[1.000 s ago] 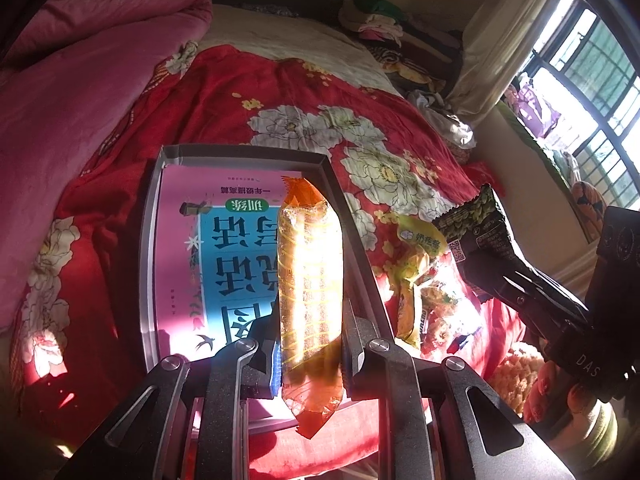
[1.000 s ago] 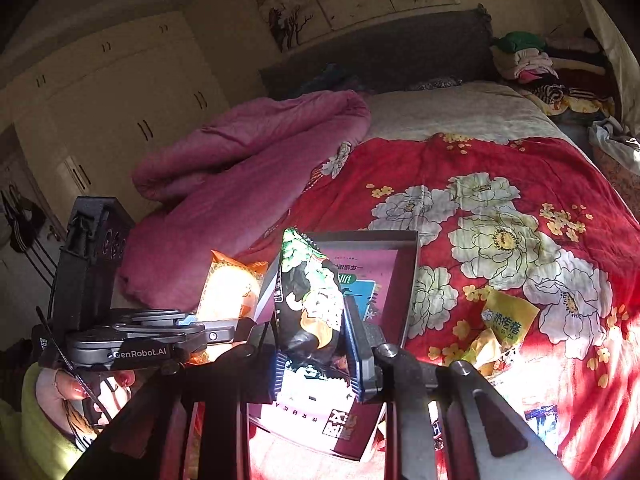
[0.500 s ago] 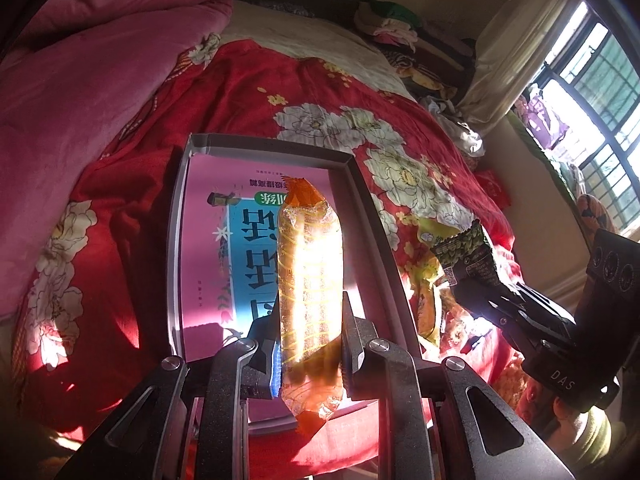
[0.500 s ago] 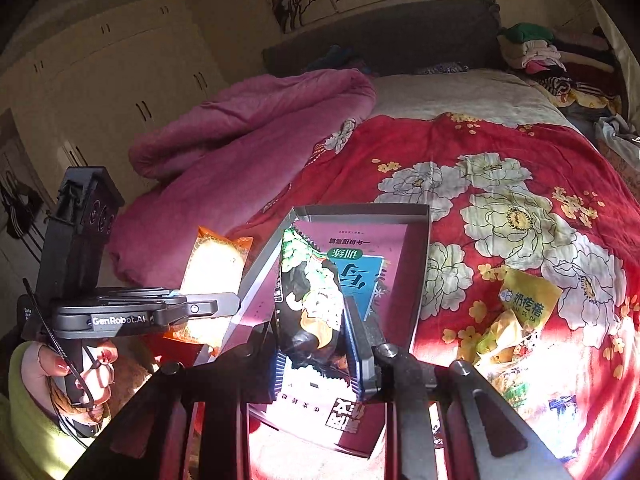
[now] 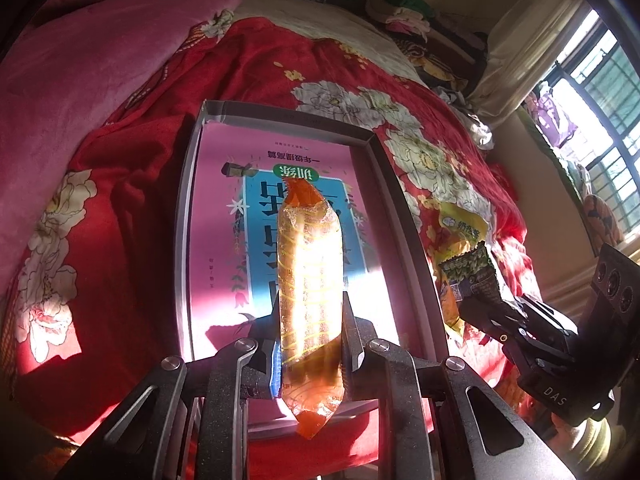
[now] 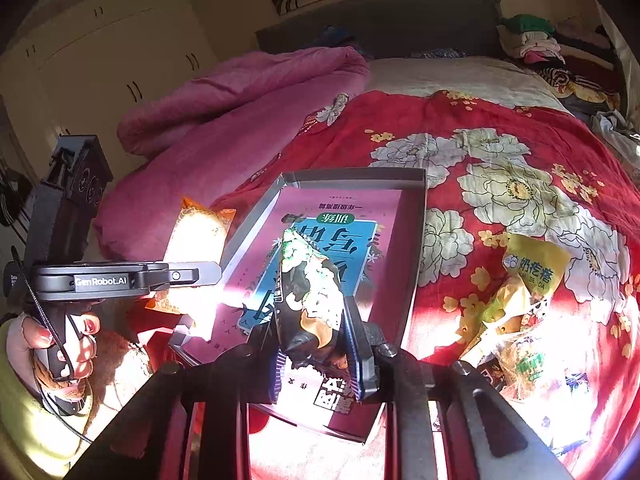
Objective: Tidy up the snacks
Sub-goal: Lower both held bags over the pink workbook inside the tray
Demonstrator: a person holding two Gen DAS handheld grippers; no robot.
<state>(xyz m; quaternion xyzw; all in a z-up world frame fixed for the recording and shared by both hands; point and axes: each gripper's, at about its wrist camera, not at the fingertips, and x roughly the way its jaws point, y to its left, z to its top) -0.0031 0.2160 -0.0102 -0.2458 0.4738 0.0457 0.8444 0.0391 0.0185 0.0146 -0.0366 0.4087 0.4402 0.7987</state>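
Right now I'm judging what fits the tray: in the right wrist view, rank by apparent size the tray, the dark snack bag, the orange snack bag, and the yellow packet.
1. tray
2. dark snack bag, enlarged by nearness
3-4. orange snack bag and yellow packet: look alike

I've carried the left gripper (image 5: 310, 344) and its orange snack packet (image 5: 311, 300) forward, so the packet now hangs over the middle of the grey tray (image 5: 404, 216), whose far rim has slid lower in my left view. My right gripper (image 6: 316, 344) has also advanced: its dark green-and-black packet (image 6: 310, 292) now sits well over the tray's pink book (image 6: 360, 216), beside the right rim rather than out over the red floral bedspread (image 6: 520, 148).
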